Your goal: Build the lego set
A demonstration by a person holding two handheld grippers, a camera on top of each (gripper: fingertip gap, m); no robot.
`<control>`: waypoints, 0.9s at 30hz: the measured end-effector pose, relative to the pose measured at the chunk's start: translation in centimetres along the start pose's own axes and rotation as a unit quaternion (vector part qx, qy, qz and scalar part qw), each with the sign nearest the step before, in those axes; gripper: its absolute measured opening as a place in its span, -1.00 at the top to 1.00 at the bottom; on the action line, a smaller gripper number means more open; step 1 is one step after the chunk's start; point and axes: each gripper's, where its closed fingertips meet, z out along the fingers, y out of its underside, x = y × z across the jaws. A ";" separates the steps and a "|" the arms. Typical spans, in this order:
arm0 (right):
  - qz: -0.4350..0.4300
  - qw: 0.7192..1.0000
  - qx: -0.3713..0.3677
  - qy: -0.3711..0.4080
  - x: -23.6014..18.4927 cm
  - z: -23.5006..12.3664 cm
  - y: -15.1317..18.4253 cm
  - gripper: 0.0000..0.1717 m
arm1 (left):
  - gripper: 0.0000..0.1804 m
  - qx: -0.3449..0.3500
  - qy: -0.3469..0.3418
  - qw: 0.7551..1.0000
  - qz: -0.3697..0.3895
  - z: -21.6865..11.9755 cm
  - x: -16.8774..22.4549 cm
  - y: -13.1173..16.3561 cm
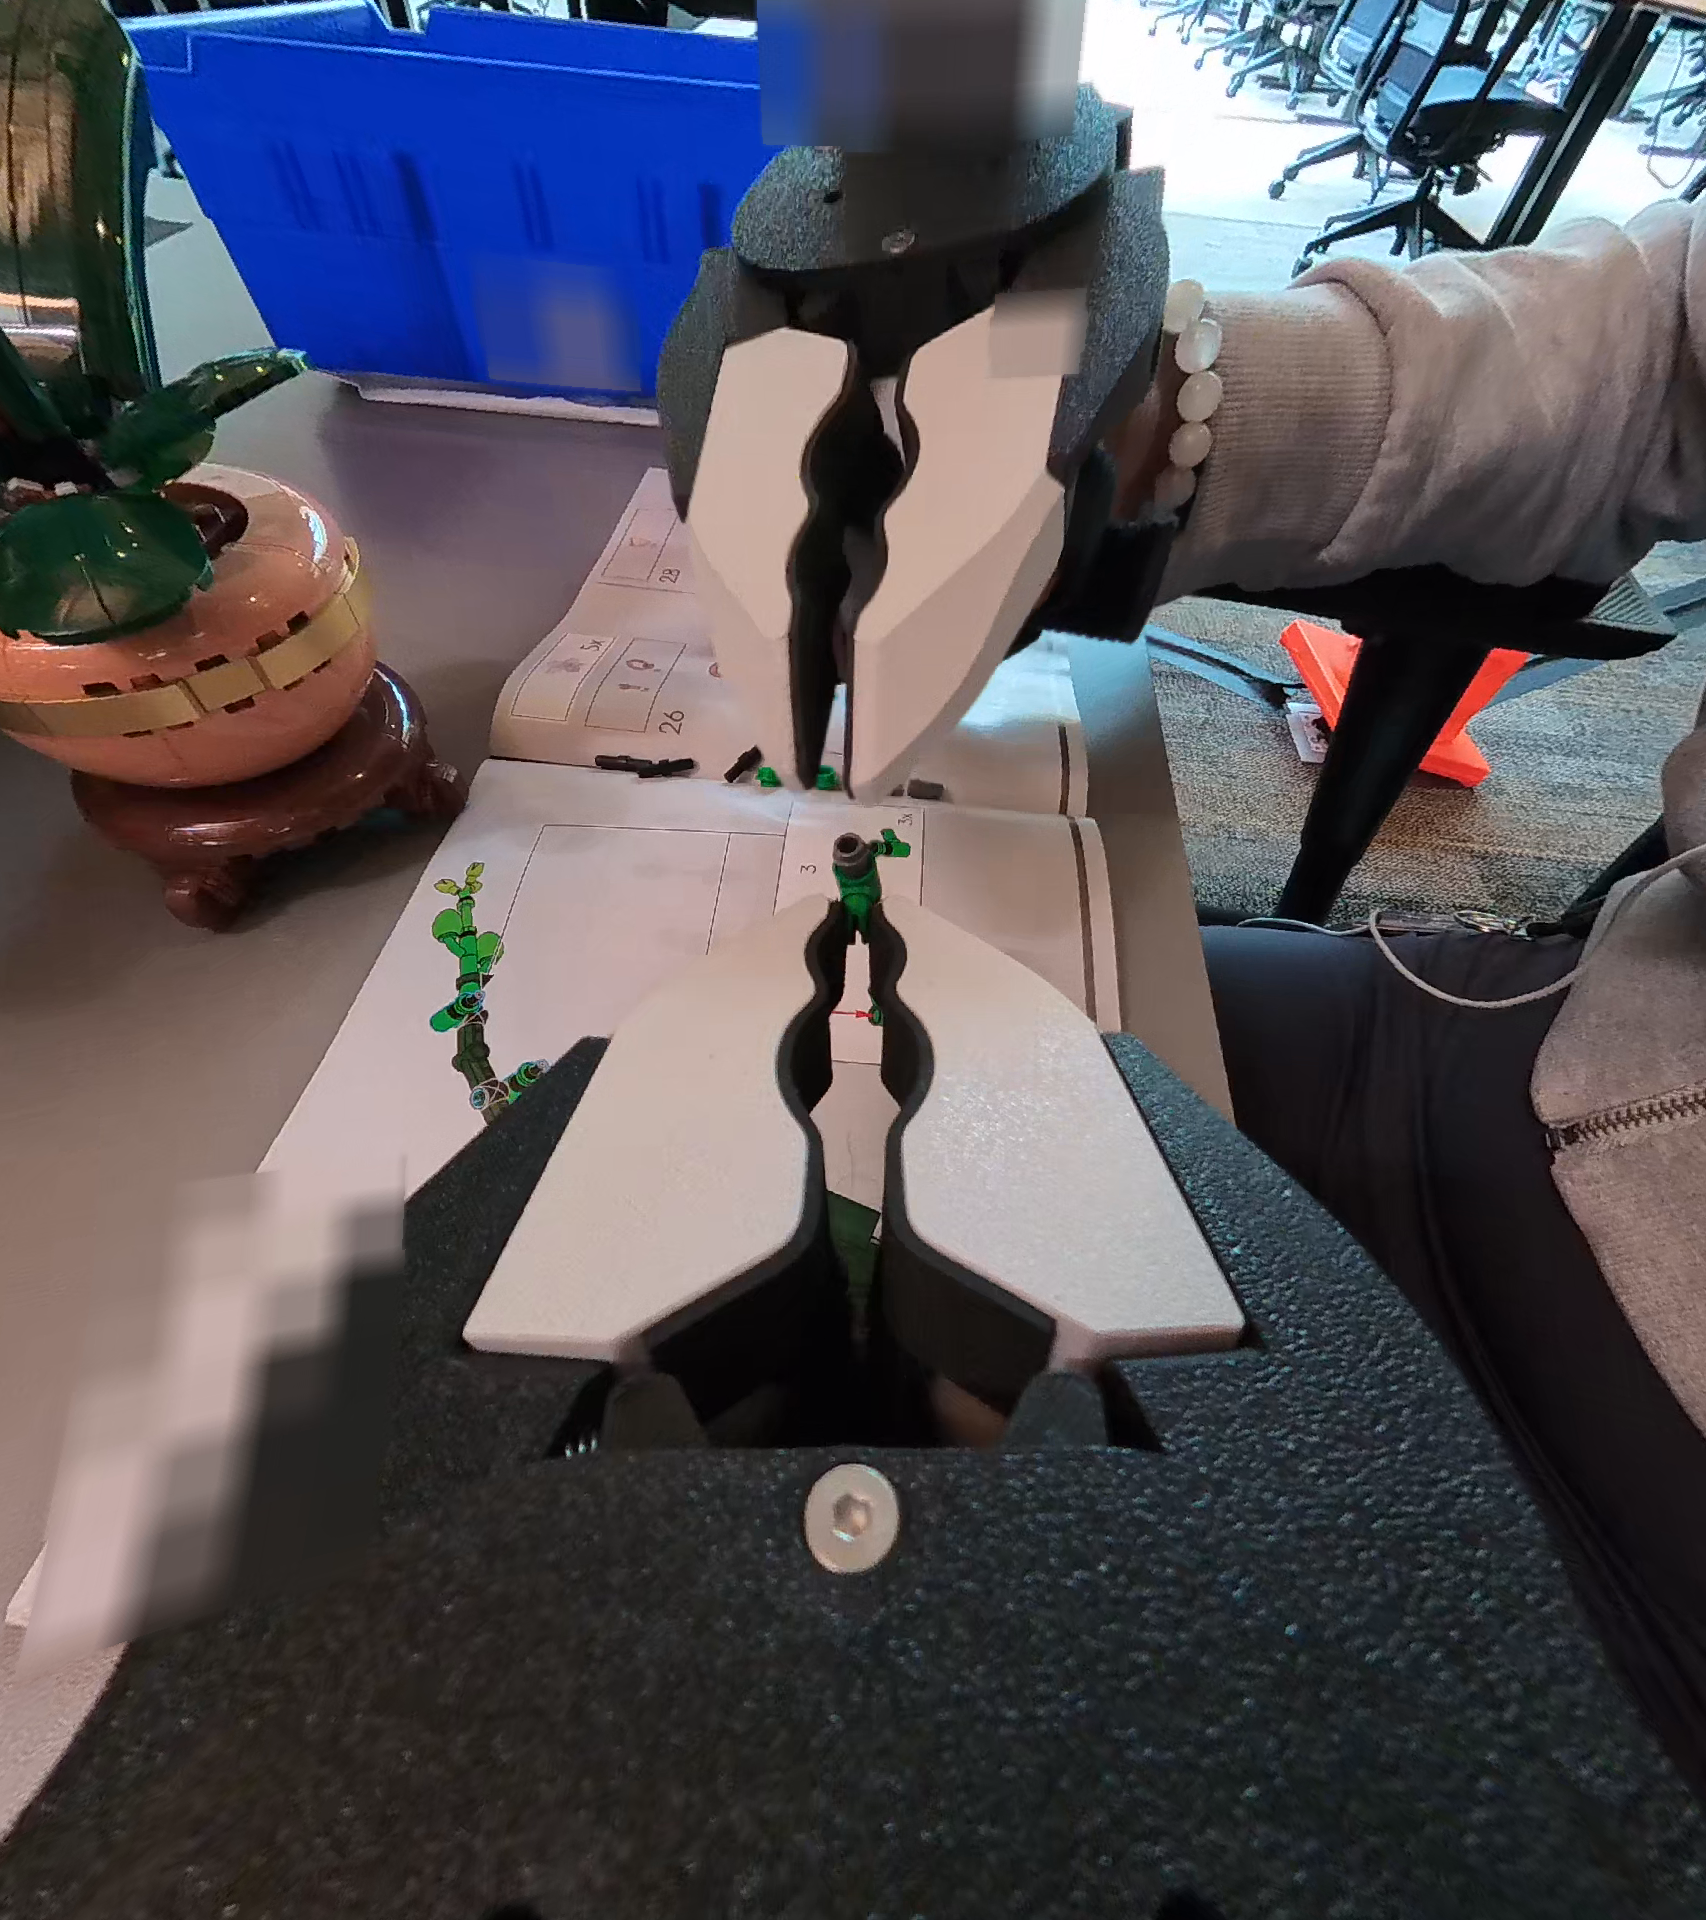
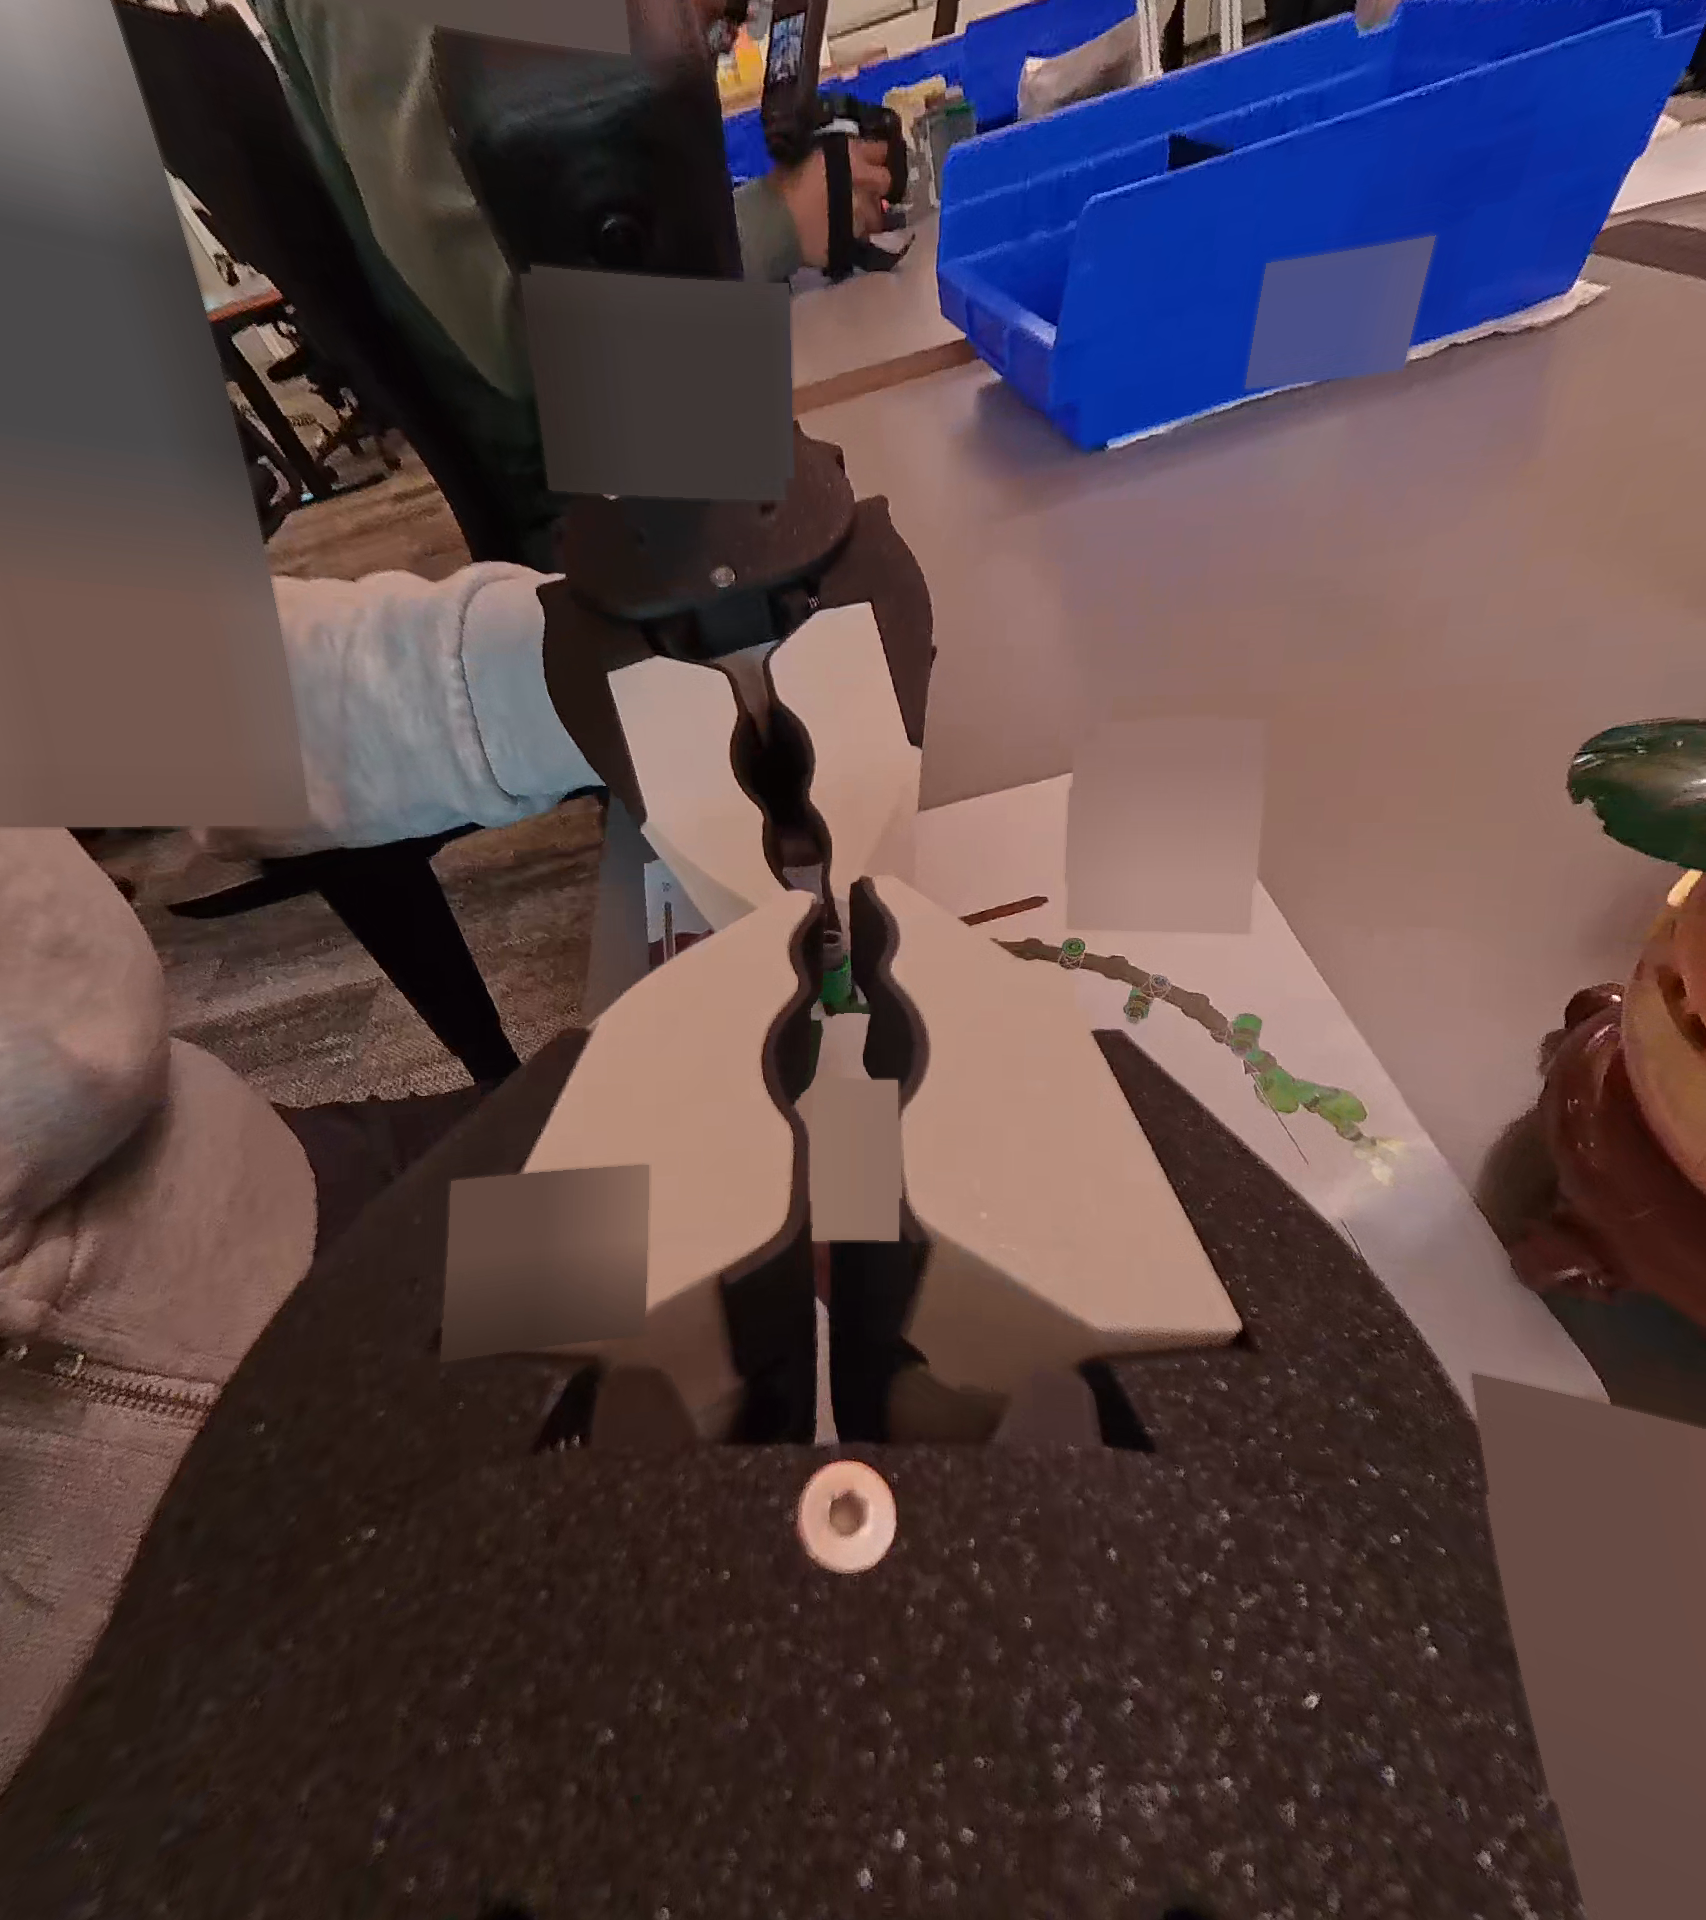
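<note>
The left gripper point(image 1: 859, 914) clamps a small green plastic stem piece point(image 1: 857, 878) with a grey tubular tip. At 12 o'clock, the right gripper point(image 1: 828, 774) stands over a green stud point(image 1: 825, 775) on the open paper booklet point(image 1: 620, 883), jaws slightly apart. A blue plastic bin point(image 1: 454, 208) stands beyond; contents hidden.

1. I see a smooth grey table point(image 1: 205, 1039).
2. On it lie an open white instruction booklet point(image 1: 620, 894), a pink brick-built flowerpot on a brown stand point(image 1: 153, 665) and blue plastic bins point(image 1: 475, 208).
</note>
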 end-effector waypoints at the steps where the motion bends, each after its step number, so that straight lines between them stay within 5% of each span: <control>1: -0.002 1.000 -0.004 -0.002 -0.1 0.1 0.1 0.95 | 0.96 -0.003 0.000 1.000 0.001 0.0 0.0 0.1; 17: 0.015 0.999 -0.041 -0.006 -0.1 0.6 1.9 1.00 | 0.97 -0.022 -0.014 1.000 0.016 0.3 -0.1 0.5; 27: 0.038 0.998 0.051 0.007 0.6 -2.0 -1.7 1.00 | 0.97 -0.005 -0.002 1.000 -0.008 -0.1 -0.1 0.1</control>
